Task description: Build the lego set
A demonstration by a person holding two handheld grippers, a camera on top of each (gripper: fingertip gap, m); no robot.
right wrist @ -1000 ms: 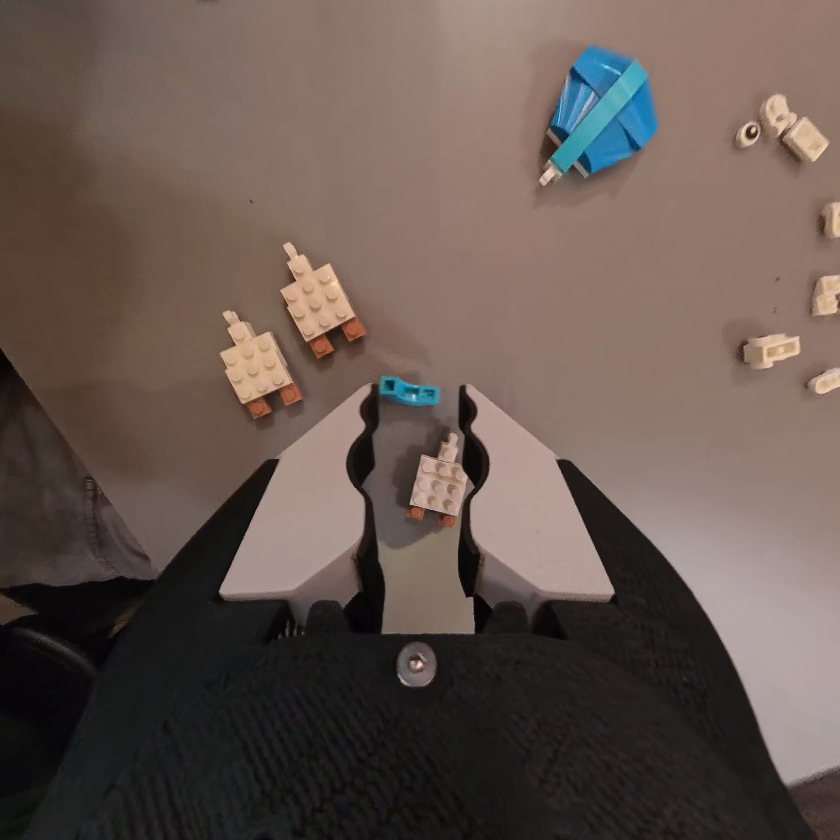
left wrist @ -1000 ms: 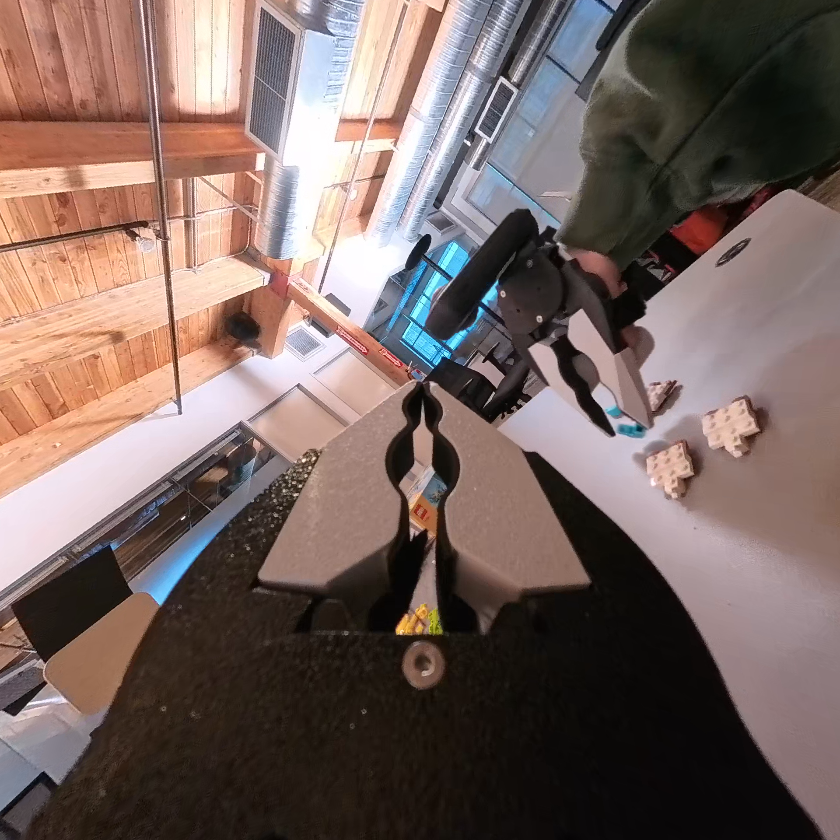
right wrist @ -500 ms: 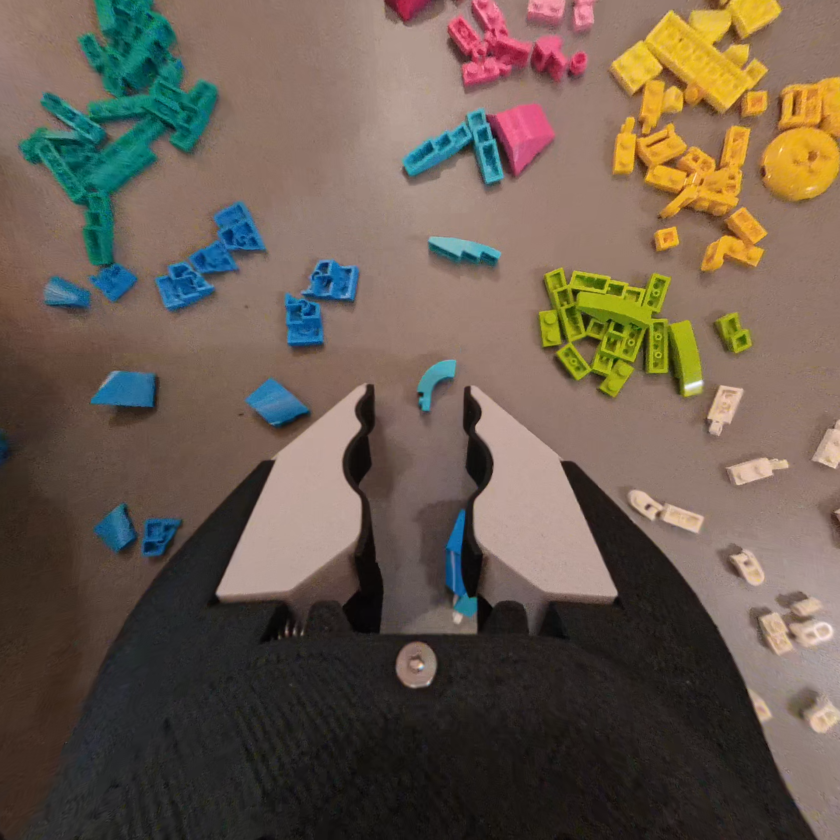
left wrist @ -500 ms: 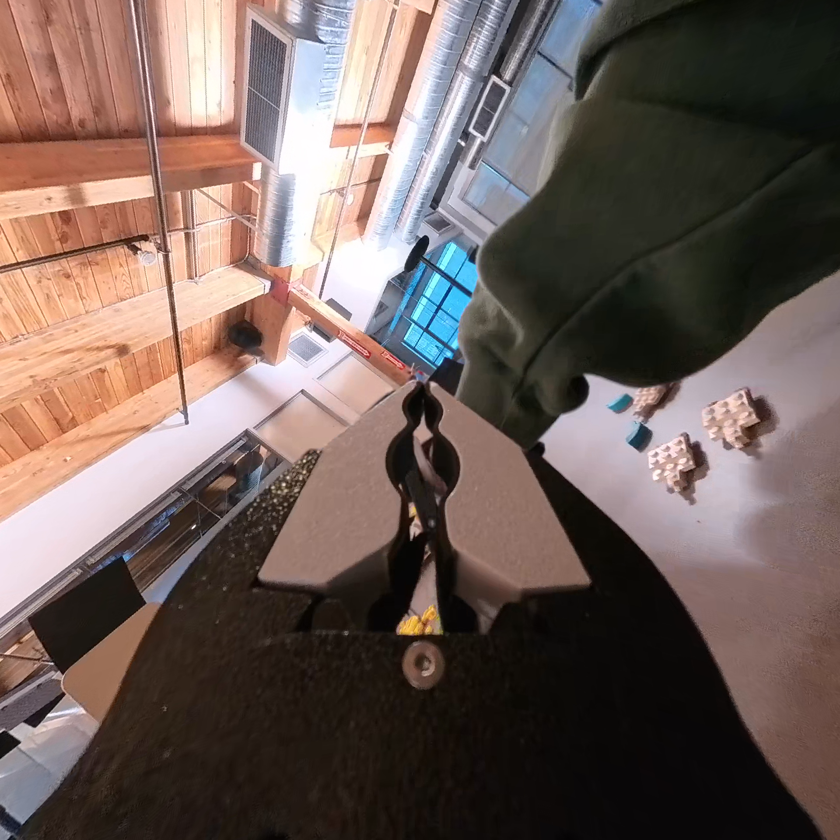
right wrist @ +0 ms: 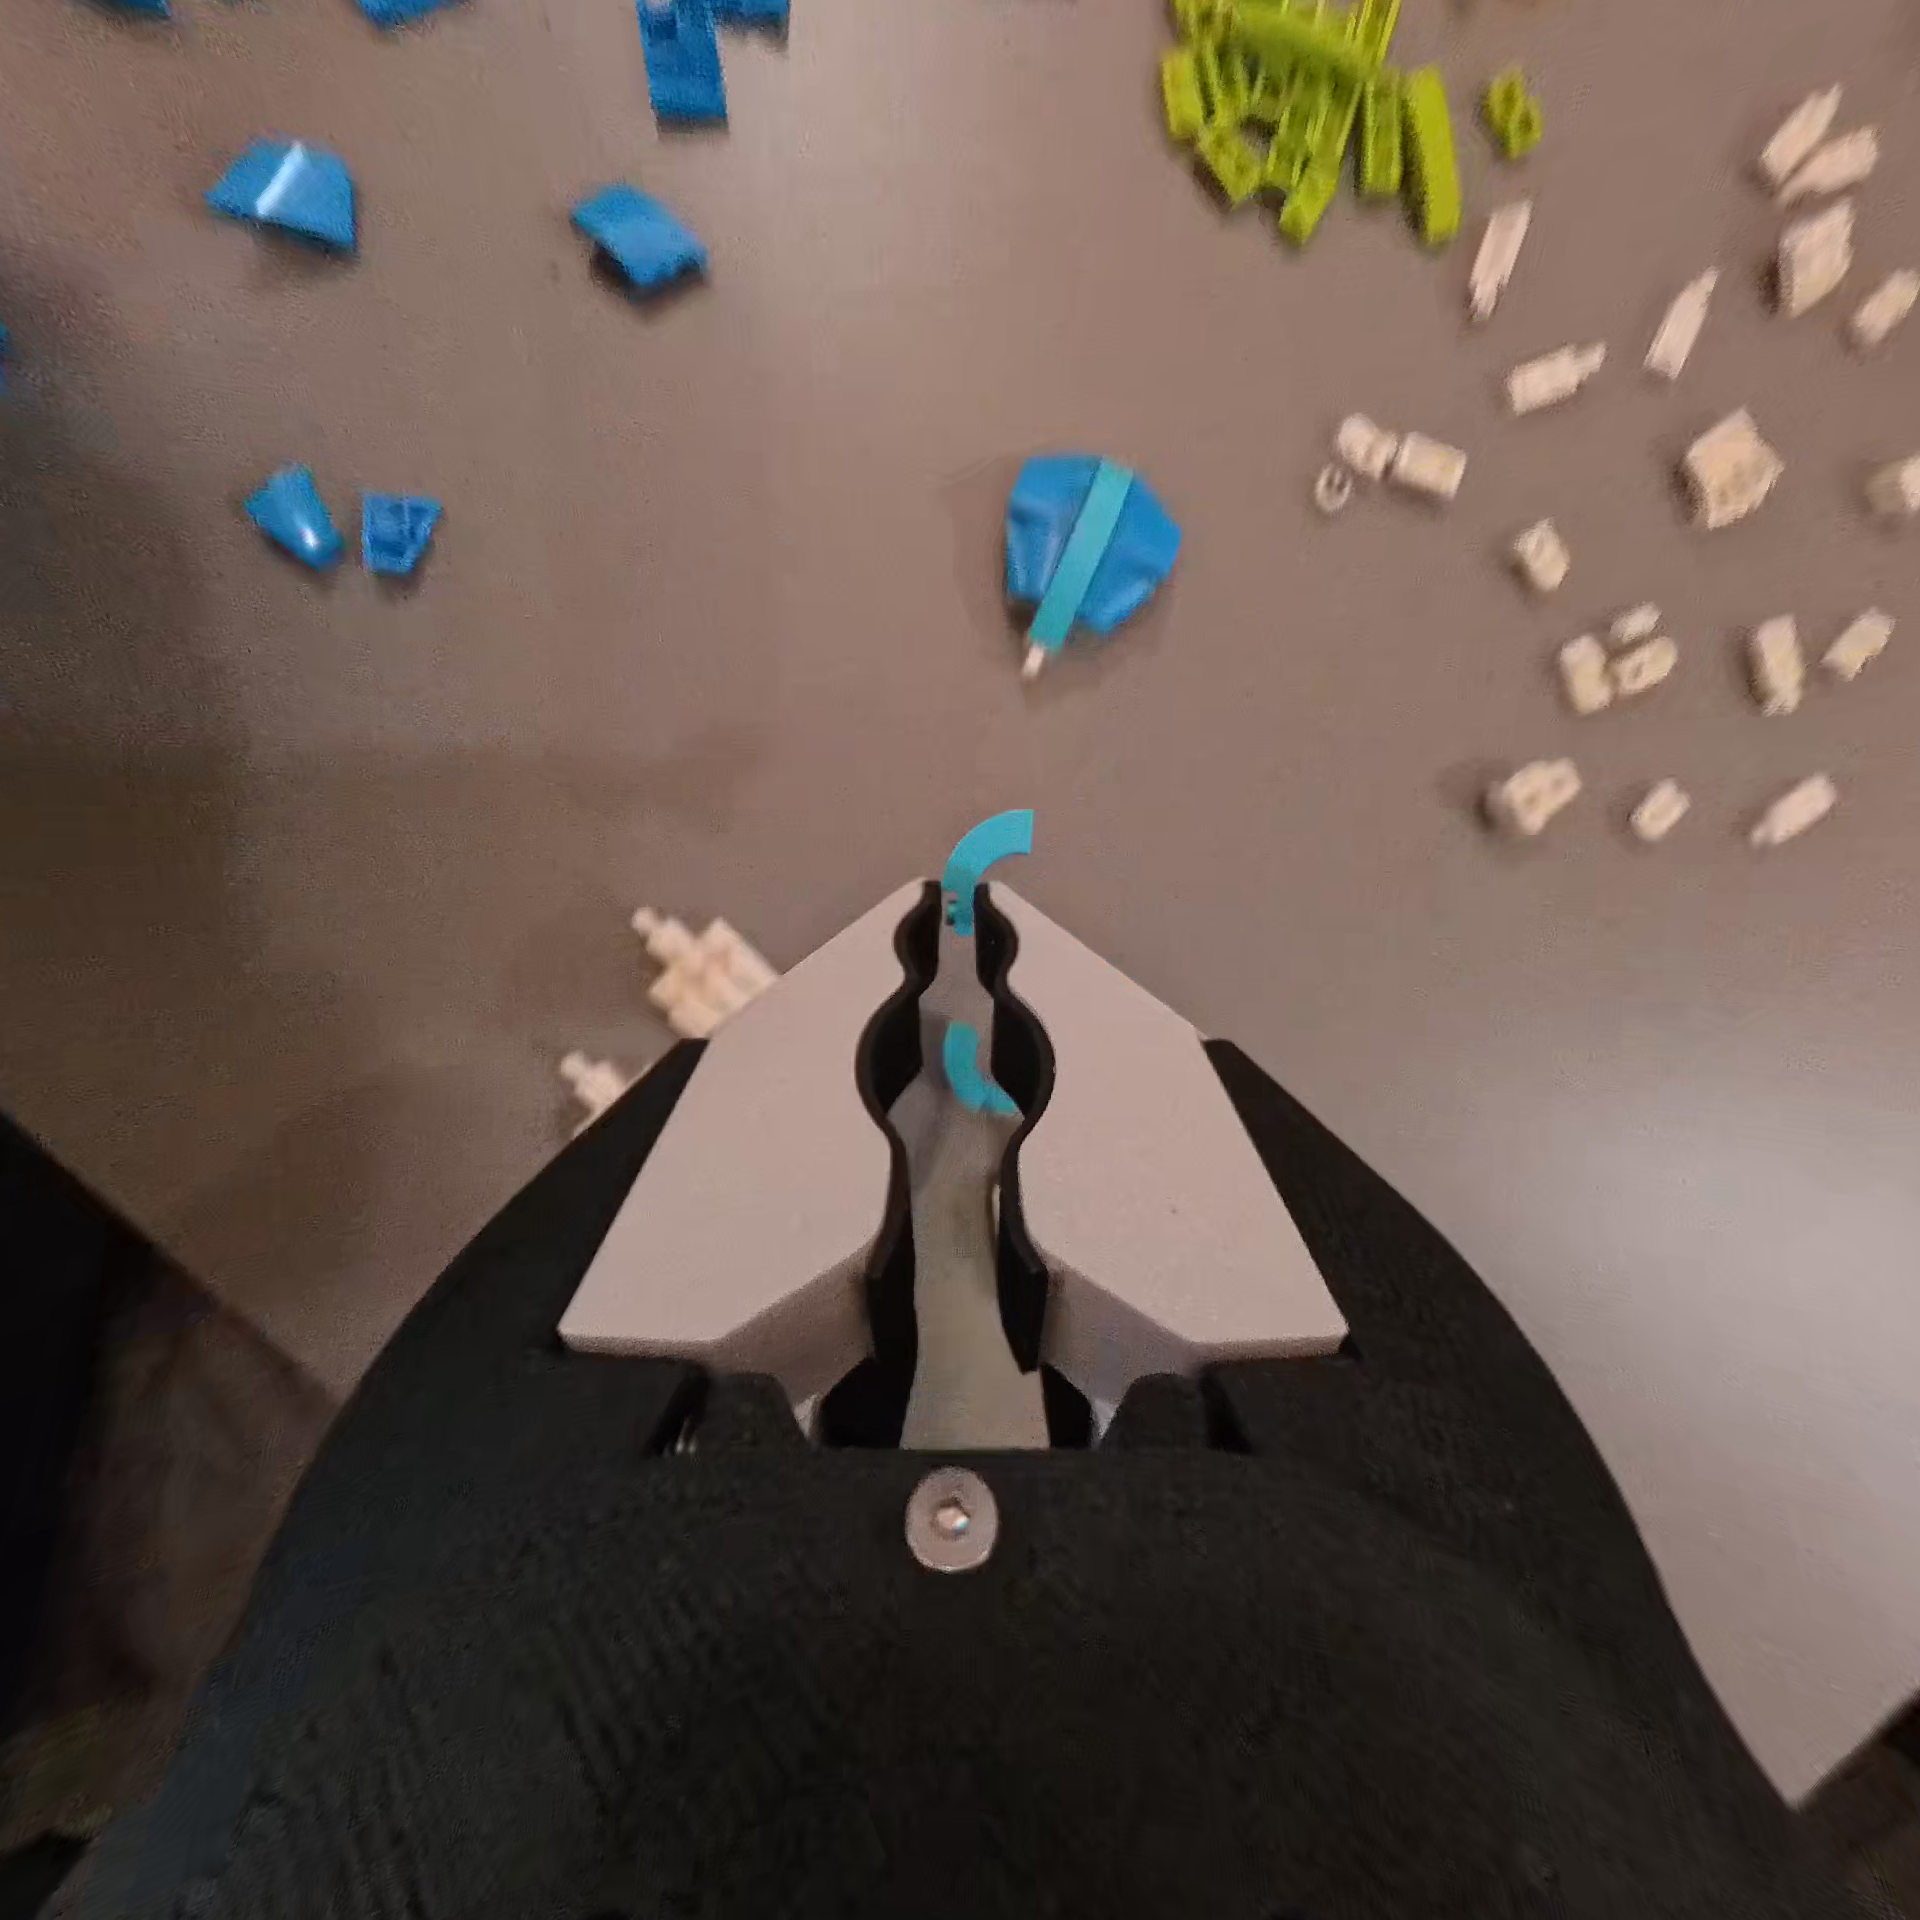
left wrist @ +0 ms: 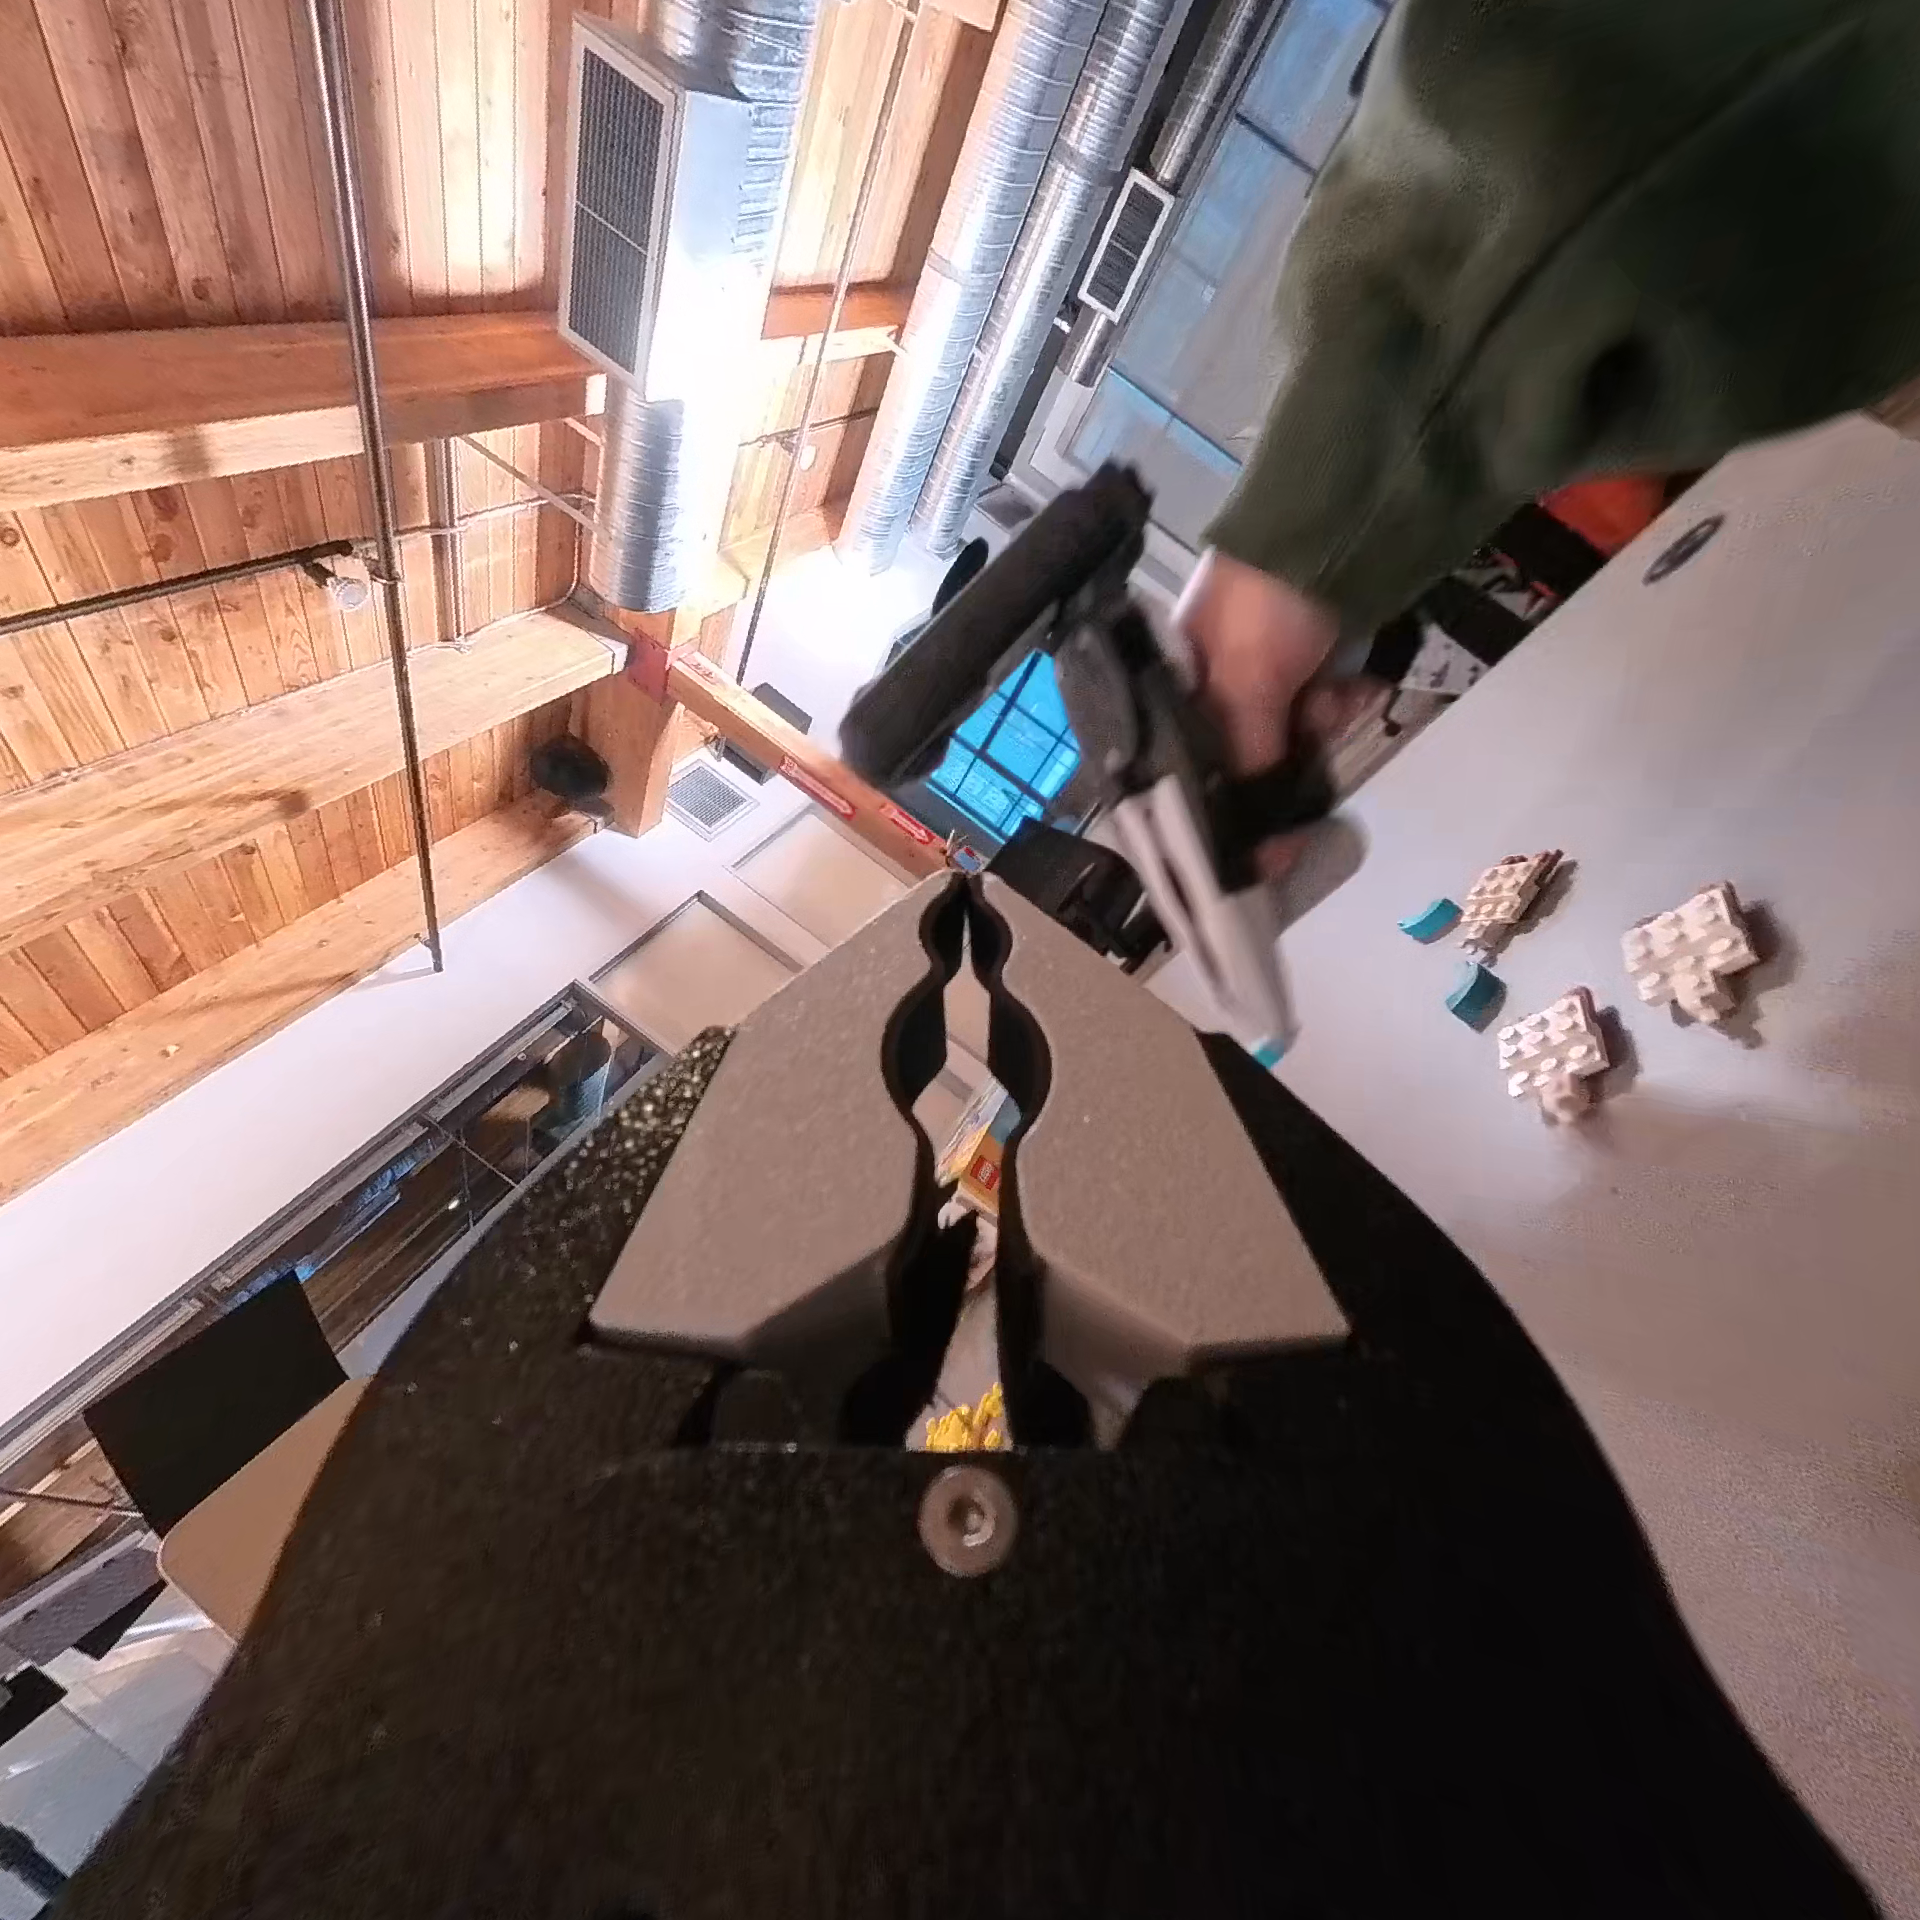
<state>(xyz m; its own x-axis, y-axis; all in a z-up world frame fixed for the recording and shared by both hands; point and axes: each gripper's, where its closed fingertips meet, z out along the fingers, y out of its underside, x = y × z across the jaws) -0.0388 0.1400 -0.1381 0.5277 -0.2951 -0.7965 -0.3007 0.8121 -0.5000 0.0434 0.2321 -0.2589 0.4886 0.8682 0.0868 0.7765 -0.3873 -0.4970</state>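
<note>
The right gripper (right wrist: 966, 902) pinches a curved turquoise piece (right wrist: 987, 847) at its very fingertips, both pads pressed on the piece's lower end while its arc juts out beyond the tips, above the grey table (right wrist: 727, 675). A second curved turquoise piece (right wrist: 971, 1070) lies on the table, seen through the gap farther back between the fingers. Taking the held piece as landmark: up and to the right of it sits a blue assembly with a turquoise strip across it (right wrist: 1086, 551); to its lower left, partly hidden by the left finger, are cream studded assemblies (right wrist: 701, 971); far to its right lie scattered cream bricks (right wrist: 1621, 665); toward the top of the view, loose blue bricks (right wrist: 639, 234) and a lime-green heap (right wrist: 1320, 135), all blurred. The left gripper (left wrist: 966, 888) is tilted toward a timber ceiling (left wrist: 208, 416), its fingertips pressed together on nothing. In its view the right gripper (left wrist: 1262, 1029), carried by a hand (left wrist: 1247, 655) in a dark green sleeve (left wrist: 1558, 260), hangs just above the table with the turquoise piece at its tips; beside it lie two turquoise curved pieces (left wrist: 1473, 992) and three cream assemblies (left wrist: 1558, 1049).
</note>
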